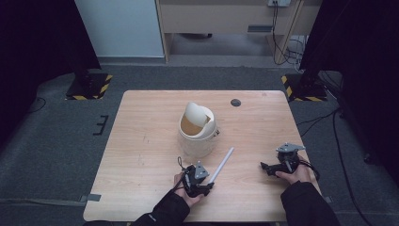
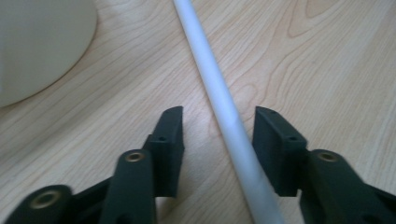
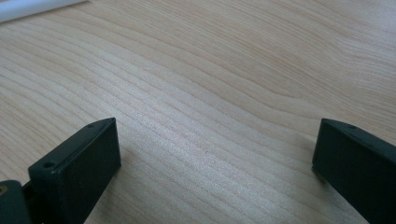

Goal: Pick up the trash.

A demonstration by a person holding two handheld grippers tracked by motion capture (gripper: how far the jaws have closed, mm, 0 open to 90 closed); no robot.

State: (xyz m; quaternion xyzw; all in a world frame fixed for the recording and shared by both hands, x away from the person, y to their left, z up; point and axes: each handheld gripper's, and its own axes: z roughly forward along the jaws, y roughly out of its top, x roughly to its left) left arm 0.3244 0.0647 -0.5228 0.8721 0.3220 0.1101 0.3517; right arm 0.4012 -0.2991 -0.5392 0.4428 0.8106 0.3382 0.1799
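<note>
The white tube point(image 2: 219, 93) lies flat on the wooden table point(image 1: 141, 155), running away from the left gripper point(image 2: 218, 140) toward the small bin point(image 1: 196, 132) with the swing lid. Its near end sits between that gripper's jaws. In the left gripper view the tube is close against the right-hand pad, while a clear strip of table shows between it and the left-hand pad, so the jaws are not yet pressing on it: partly closed around the tube, not gripping.

To do this grasp well, I judge the hand should shift slightly so the tube lies midway between the pads before they close; otherwise one pad will push the tube sideways and it may roll. The pads should stay low, near the table, and square to the tube, so they catch its round sides rather than ride over the top. Gripping near the end means the long far part will droop or swing, so lift slowly.

The right gripper point(image 3: 215, 168) rests on the table well off to the side, jaws wide apart with only bare wood between them.
</note>
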